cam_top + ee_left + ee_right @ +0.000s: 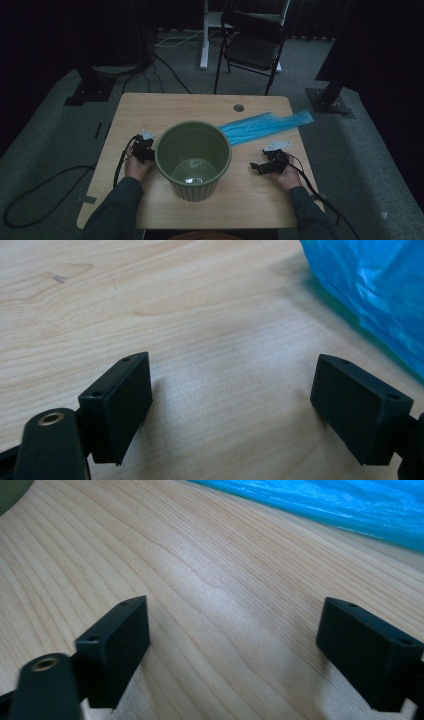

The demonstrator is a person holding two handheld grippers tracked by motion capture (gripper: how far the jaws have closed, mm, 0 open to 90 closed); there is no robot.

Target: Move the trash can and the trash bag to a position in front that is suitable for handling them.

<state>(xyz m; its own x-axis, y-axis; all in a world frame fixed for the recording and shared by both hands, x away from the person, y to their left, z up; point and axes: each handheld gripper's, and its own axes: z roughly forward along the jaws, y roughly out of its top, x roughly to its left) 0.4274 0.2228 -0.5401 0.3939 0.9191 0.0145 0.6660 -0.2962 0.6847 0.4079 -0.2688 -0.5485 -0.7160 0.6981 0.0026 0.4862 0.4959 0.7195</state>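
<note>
A large olive-green bin [196, 189] stands upright in the middle of the wooden table [165, 107], with nothing in it. A flat blue plastic bag [265, 125] lies behind it to the right. My left gripper [145, 146] rests low by the bin's left side, and its jaws [232, 365] stand wide open over bare wood. The blue bag [370, 290] fills the top right corner of the left gripper view. My right gripper [261, 167] sits to the right of the bin, open [235, 605] with nothing between its jaws. Beyond it lie the blue bag [320, 500] and a sliver of the bin [10, 487].
A round cable hole [238, 107] is set near the table's far edge. A black folding chair [252, 47] stands behind the table. Cables [165, 75] and dark stand bases [90, 92] lie on the grey floor around it.
</note>
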